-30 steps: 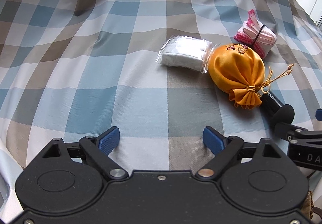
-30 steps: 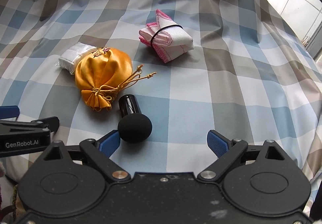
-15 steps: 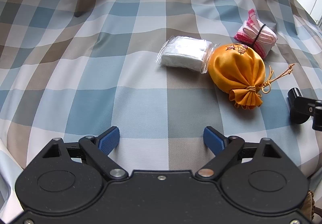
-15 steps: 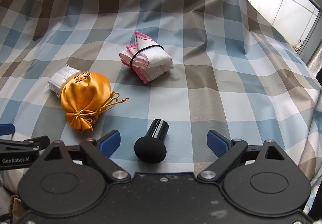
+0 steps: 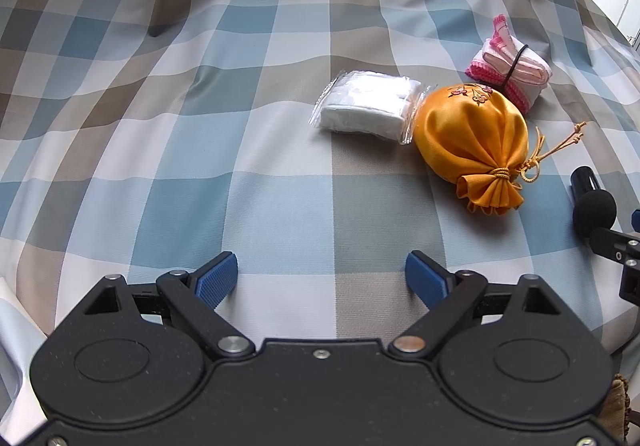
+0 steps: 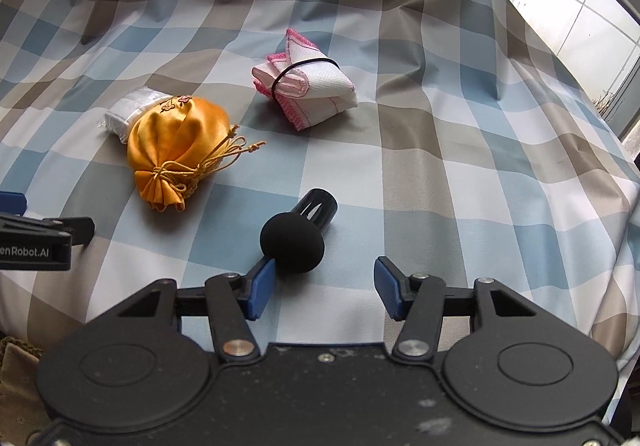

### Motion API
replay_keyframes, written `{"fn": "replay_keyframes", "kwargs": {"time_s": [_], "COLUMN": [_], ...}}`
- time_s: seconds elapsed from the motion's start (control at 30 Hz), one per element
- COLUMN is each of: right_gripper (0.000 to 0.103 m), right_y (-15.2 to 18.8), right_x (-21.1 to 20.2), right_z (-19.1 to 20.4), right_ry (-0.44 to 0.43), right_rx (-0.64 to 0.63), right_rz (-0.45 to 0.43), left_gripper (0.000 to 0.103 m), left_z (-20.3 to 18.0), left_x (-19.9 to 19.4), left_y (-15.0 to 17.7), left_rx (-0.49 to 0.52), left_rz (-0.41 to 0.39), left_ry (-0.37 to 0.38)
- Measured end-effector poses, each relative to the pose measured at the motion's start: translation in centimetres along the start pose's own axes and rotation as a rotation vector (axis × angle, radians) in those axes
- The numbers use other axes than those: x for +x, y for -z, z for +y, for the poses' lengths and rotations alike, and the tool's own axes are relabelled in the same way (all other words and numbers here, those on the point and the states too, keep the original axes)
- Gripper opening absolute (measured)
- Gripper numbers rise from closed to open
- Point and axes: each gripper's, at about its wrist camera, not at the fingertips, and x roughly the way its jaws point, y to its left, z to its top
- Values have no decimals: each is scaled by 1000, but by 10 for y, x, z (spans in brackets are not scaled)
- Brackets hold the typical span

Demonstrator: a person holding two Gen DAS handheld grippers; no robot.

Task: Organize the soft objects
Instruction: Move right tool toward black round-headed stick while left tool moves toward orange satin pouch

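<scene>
The right gripper (image 6: 325, 288) has just been closing its jaws, yet they still stand apart: the left blue pad (image 6: 261, 288) sits right against the foam ball of the one black foam-headed piece (image 6: 294, 236), perhaps touching it, while the right pad is clear of it, so nothing is clamped. The piece lies on the checked cloth (image 6: 440, 149) with its ball toward the gripper and its black slotted stem pointing away.

The left gripper (image 5: 322, 278) hangs with its jaws wide and only bare cloth between the pads.

Take the one orange satin pouch (image 6: 172, 145) as the mark. It lies on its side, tied neck toward the grippers, gold cords trailing to its right. One clear packet of white pads (image 5: 370, 107) lies just beside its rounded end on the left, the wrapper's edge touching or nearly touching it. One folded white cloth with pink edging (image 6: 306, 89), bound by a black band, lies beyond the pouch and to its right, near but apart. The foam-headed piece lies nearer than the pouch and to its right, apart from it. That makes four soft things, one of each.

Left of the pouch the cloth is open. To its far right the cloth falls away over an edge, with pale tile beyond.
</scene>
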Motion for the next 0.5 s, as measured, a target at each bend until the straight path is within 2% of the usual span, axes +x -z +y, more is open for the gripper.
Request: {"fn": "replay_keyframes", "kwargs": {"time_s": [0.1, 0.4, 0.43, 0.5], "right_gripper": [42, 42, 43, 61], "right_y": [-6, -31, -33, -35], "right_x": [6, 18, 17, 14], "right_z": [-3, 4, 5, 6], "right_ry": [0, -78, -81, -59], "right_rx": [8, 56, 54, 49], "right_rz": [1, -29, -38, -63], "left_gripper": [89, 91, 91, 91], "left_z": [0, 1, 1, 1], "left_x": [0, 0, 0, 0], "left_y": [0, 0, 0, 0], "left_rx": [1, -2, -2, -3], "left_rz": [-1, 1, 1, 2], "left_ry": [-1, -5, -6, -5]}}
